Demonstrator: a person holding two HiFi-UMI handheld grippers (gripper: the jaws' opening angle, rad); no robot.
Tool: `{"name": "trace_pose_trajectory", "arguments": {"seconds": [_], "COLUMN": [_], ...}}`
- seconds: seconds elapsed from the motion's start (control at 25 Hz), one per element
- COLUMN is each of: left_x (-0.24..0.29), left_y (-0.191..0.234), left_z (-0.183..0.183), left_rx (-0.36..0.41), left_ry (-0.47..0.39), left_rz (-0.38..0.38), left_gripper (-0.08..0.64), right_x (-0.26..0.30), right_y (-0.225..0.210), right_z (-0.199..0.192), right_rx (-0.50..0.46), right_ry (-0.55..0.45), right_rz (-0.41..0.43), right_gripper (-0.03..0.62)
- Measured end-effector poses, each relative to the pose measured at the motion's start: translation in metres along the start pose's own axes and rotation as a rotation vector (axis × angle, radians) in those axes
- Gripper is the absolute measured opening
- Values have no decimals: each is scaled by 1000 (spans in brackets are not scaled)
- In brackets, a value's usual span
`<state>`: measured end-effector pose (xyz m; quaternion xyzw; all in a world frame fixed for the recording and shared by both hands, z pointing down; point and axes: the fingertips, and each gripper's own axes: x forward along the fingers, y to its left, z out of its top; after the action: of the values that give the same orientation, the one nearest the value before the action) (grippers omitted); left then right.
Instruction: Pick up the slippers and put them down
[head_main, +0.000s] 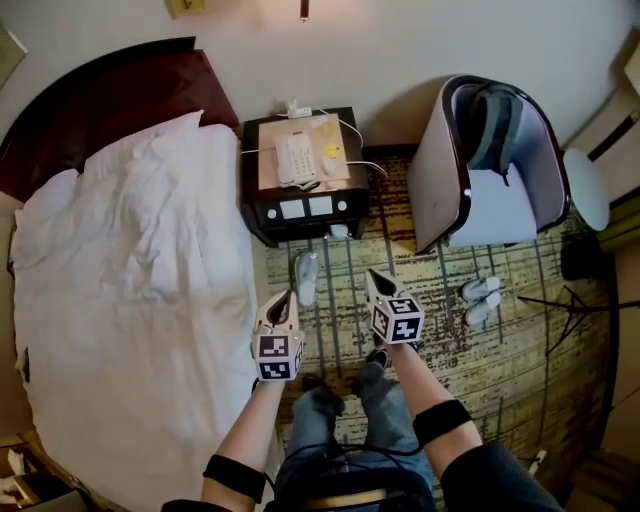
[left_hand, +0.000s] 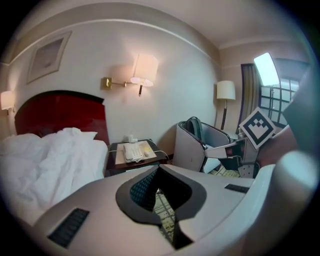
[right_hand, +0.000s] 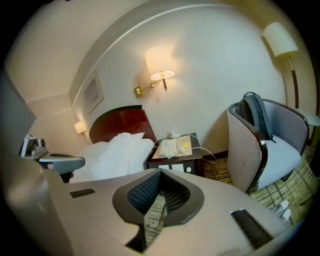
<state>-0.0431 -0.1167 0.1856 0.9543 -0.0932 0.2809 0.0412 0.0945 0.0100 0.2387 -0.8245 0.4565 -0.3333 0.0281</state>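
While both hands hang side by side over the carpet (head_main: 520, 360), low centre of the head view, neither claw holds anything

Left gripper (head_main: 287, 297): jaws closed tip to tip, nothing between them. Left gripper view shows the pads meeting at the front, with only carpet seen through the slit below them.

Right gripper (head_main: 373, 275): jaws closed the same way, empty. Right gripper view shows the pads together, with carpet in the gap underneath. Its marker cube faces up toward the head camera.

Slippers, all on the carpet:
- one slipper (head_main: 306, 277), centre of frame, just below the nightstand (head_main: 262, 215); it lies between the two claw tips as framed, nearer the left one, and no contact is visible
- pair of slippers (head_main: 481, 299), right of centre, side by side, below the armchair (head_main: 440, 170), well apart from the right gripper

Surroundings: bed (head_main: 130, 300) fills the left of the frame, white duvet rumpled. Phone (head_main: 297, 158) sits on the nightstand top. Backpack (head_main: 493, 125) stands in the armchair seat. Wall lamp (left_hand: 144, 70) is lit above the nightstand in the left gripper view. The person's legs (head_main: 330, 420) are at the bottom centre
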Motion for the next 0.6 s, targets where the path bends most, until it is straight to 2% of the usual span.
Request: {"name": "trace_pose_trajectory", "arguments": {"seconds": [0.12,0.32,0.6], "left_x": [-38,-83,-125], "left_y": [-5,-3,2], "left_z": [26,44,35], "left_rx": [7,-8,-15], "left_ry": [-10,-29,-58], "left_rz": [6,21,53], "left_gripper": [2,2,2], "right_x": [-46,-103,-144], "right_y": [12,32,44], "right_z": [22,38,45], "right_rx": [-55,-78,-130], "right_ry": [-11,-26,-54], "right_rz": [-12,-6,6], "right_gripper": [0,0,0]}}
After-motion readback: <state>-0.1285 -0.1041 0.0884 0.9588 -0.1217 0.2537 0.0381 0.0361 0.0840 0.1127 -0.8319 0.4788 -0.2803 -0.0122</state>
